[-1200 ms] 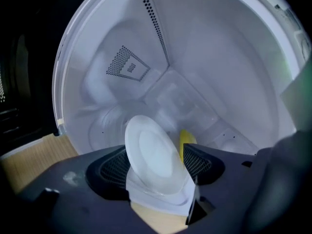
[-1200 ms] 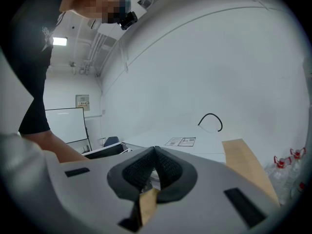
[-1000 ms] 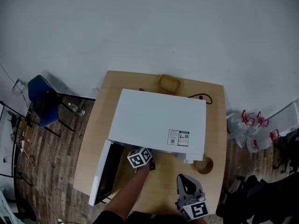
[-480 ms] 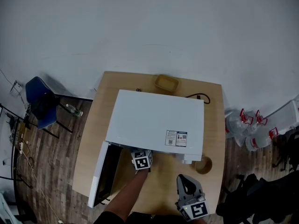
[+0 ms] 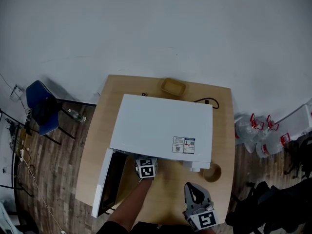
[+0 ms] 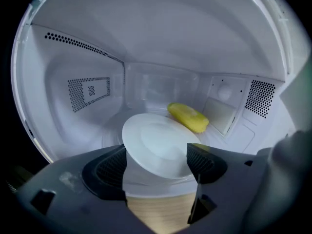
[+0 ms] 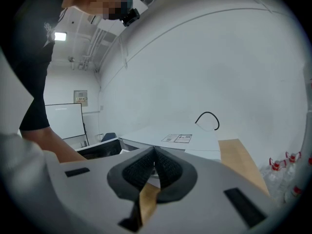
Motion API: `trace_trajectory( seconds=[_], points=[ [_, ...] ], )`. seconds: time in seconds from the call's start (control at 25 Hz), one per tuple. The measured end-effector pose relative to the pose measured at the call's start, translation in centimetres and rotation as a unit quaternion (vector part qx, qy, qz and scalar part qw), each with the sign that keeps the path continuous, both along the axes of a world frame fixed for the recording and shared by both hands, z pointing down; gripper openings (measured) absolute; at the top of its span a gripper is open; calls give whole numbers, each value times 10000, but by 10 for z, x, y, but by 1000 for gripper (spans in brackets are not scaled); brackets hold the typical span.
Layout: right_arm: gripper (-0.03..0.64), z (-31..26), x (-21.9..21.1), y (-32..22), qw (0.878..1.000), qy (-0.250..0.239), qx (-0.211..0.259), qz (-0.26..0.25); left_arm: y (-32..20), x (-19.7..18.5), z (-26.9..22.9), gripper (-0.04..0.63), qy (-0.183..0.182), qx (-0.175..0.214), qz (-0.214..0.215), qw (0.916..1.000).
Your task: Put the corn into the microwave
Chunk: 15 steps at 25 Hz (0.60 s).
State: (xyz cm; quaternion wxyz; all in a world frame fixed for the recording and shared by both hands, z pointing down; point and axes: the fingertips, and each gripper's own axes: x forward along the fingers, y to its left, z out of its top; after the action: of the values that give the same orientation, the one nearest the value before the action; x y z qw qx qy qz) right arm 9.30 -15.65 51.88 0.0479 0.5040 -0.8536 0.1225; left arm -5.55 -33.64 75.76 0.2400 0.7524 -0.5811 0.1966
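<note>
Smooth yellow corn (image 6: pixel 188 117) lies in the microwave (image 6: pixel 73 52), beyond the left gripper (image 6: pixel 156 156), whose empty jaws have just been opening wide; the right gripper (image 7: pixel 154 152) is closed.

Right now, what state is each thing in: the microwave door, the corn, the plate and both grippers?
microwave door: open, swung out to the left.
corn: lying loose inside the microwave, at the plate's far rim.
white plate: resting inside the microwave, centre bare.
left gripper: open, jaws just been opening, pads pressing on nothing.
right gripper: shut, empty.
</note>
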Motion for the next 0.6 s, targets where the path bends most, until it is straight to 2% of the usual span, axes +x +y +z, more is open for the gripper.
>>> trace_trajectory(
  seconds=[0.12,0.2,0.4,0.6],
  points=[
    [60,4,0,1,9998,143,-148,13,4,-4,3,353,76,-103,-22,9999],
    [60,1,-5,2,9997,243,-33,-68,6,-6,6,354,116,-126,-6,9999],
    [60,-3,-13,5,9994,280,99,-177,-2,-1,14,356,-152,19,328,9993],
    [60,0,-13,7,9995,245,16,-175,-13,9,1,356,3,185,469,9987]
  ],
)
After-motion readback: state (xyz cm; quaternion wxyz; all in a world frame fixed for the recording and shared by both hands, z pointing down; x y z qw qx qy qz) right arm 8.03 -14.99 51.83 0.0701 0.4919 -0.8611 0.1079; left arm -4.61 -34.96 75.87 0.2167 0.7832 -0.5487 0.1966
